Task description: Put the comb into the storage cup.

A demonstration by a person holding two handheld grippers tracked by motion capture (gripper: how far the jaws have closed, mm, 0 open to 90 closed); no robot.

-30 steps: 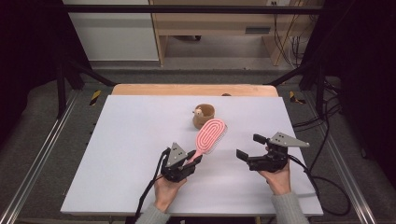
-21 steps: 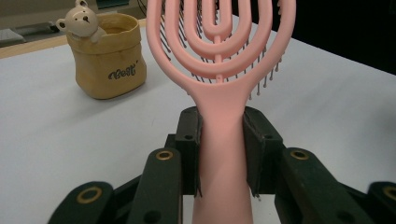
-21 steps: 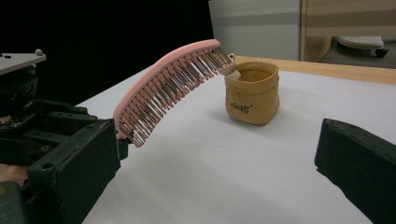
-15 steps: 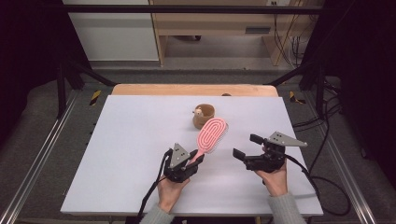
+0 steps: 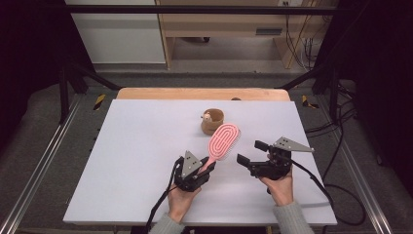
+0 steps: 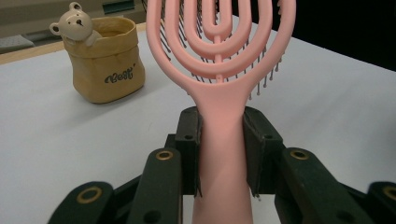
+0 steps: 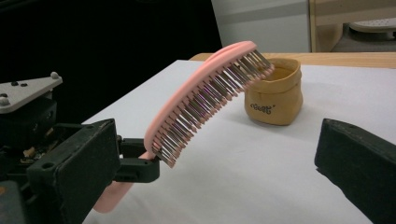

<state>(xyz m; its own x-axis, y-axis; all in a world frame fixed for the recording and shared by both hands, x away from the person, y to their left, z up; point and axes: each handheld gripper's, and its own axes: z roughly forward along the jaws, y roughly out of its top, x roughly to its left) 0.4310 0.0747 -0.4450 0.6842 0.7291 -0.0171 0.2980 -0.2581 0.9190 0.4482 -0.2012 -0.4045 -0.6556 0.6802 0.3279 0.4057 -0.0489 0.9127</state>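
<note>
A pink oval hairbrush rises at a slant above the white table, bristles facing right. My left gripper is shut on its handle. In the left gripper view both pads press the pink handle. Behind the brush head stands a small tan cup with a bear figure on its rim. My right gripper hovers just right of the brush, open, with nothing between its jaws. In the right gripper view the brush tilts up past the cup, and the right gripper stands wide.
A wooden strip borders the table's far edge. Metal rails run along both sides. Cables trail off to the right. Bare white surface spreads to the left and in front of the cup.
My right gripper has edged slightly to the left, toward the brush. The left gripper and the brush have kept their place.
</note>
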